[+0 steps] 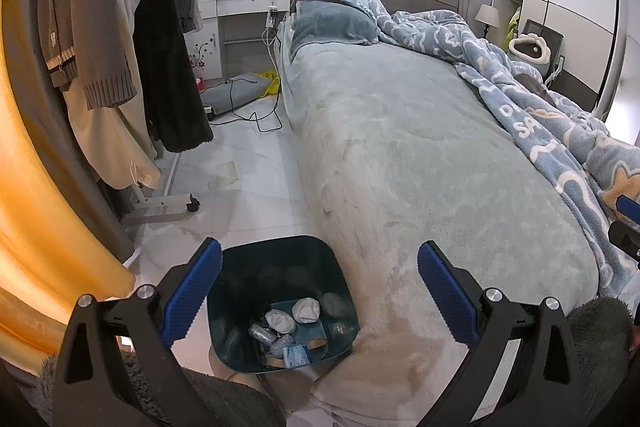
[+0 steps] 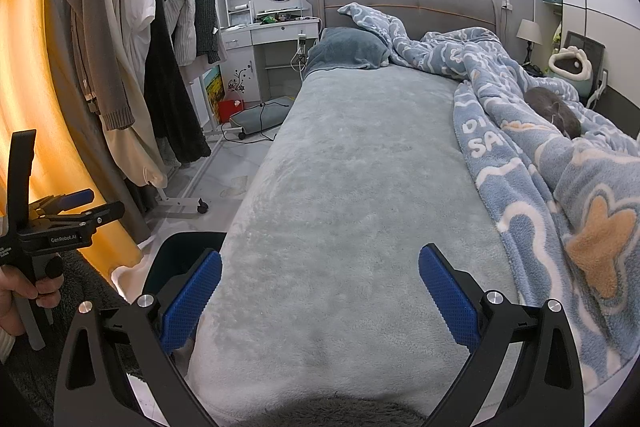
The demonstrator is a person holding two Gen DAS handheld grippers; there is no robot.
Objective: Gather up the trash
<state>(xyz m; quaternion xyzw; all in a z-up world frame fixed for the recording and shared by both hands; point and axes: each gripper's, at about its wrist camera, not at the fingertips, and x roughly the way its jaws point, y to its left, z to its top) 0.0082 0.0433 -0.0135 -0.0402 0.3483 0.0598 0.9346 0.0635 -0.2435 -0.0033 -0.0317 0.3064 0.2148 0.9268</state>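
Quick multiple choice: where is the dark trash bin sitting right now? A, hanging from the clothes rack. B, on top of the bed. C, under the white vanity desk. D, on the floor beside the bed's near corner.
D: the left wrist view shows the trash bin standing on the floor against the near corner of the bed, already holding crumpled trash, with the open left gripper above it.

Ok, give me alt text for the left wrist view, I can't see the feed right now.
The open left gripper hangs empty above a dark bin holding crumpled wrappers and wads, standing on the floor against a grey-covered bed. A clothes rack stands to the left and a blue blanket is bunched on the bed's right side.
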